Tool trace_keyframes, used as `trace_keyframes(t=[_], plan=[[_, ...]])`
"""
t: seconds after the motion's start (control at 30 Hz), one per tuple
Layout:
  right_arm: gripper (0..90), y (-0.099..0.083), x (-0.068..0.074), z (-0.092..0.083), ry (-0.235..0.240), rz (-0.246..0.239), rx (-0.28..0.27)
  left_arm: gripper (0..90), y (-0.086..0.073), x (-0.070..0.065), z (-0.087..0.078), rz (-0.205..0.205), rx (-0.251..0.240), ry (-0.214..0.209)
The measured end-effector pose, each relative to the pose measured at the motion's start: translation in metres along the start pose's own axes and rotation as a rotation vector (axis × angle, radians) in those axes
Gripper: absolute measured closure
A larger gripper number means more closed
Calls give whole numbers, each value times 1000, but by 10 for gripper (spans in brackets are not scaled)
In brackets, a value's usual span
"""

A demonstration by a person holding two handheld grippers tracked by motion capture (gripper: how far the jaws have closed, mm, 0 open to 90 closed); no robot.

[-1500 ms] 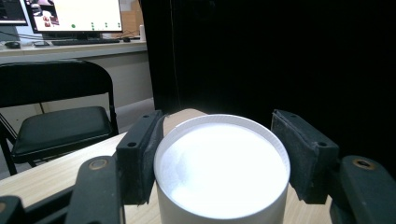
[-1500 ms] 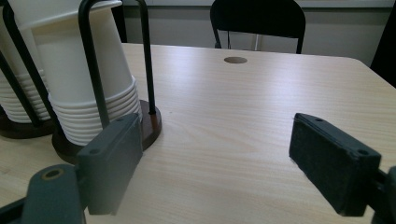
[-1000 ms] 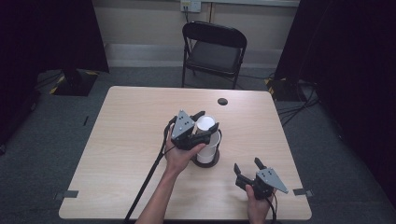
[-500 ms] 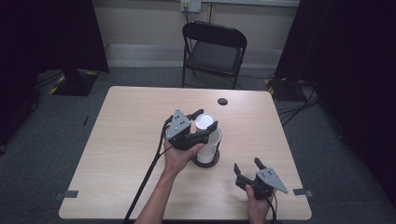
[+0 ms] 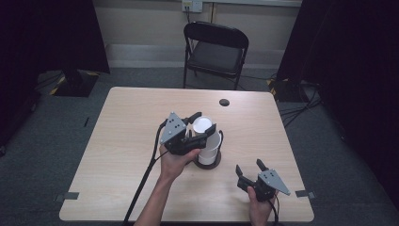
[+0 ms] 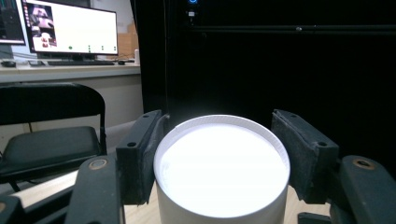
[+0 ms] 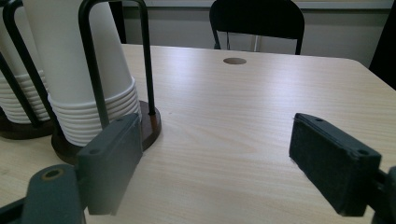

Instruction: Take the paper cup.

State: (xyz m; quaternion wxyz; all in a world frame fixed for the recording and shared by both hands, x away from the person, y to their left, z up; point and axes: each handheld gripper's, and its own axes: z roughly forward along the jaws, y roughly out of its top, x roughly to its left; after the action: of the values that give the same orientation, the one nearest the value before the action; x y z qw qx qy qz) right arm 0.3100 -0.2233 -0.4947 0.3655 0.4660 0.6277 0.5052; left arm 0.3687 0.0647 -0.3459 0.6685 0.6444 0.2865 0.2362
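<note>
Near the middle of the table point(image 5: 131, 122) my left gripper point(image 5: 203, 128) had its jaws pinched on the top paper cup point(image 5: 203, 125) of an upside-down stack. From the left gripper view, the two black pads point(image 6: 137, 156) sat on opposite sides of the cup point(image 6: 222, 170), just under its flat white bottom, which faced up. I held it there because the narrow end is the only part that stands proud of the cups beneath; lower down the walls are nested and a grip would drag several along. The stack point(image 7: 86, 79) stood in a holder point(image 7: 116, 60) of black wire loops on a round dark base point(image 7: 152, 123), and those loops keep the cups upright but leave only one way out, straight up. So I judged the step in hand to be lifting that one cup free of the rest, with the gripper level so that the cup would not catch on the wire.

My right gripper point(image 5: 249, 170) rested low near the front right of the table, well apart from the stack, its jaws spread with nothing between them. I kept it pointed at the holder, where it could steady the base if the cups stuck together. A folding chair point(image 5: 215, 49) stood beyond the far edge.
</note>
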Motion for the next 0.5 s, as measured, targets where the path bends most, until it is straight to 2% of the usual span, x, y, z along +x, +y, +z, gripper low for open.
trace_keyframes(t=[0.17,0.27,0.37,0.4,0.5], plan=[[159,0,0,0,3,-2,3,361,2,-2,-9,-5,1,-5],[158,0,1,0,2,-9,3,361,1,-1,-15,-32,-5,-17],[157,0,1,1,1,-13,7,361,0,0,-18,-34,0,-17],[158,0,2,1,-1,-19,8,361,-1,0,-19,-48,-2,-17],[167,1,2,1,26,-22,15,360,-4,-1,-24,-69,5,-11]])
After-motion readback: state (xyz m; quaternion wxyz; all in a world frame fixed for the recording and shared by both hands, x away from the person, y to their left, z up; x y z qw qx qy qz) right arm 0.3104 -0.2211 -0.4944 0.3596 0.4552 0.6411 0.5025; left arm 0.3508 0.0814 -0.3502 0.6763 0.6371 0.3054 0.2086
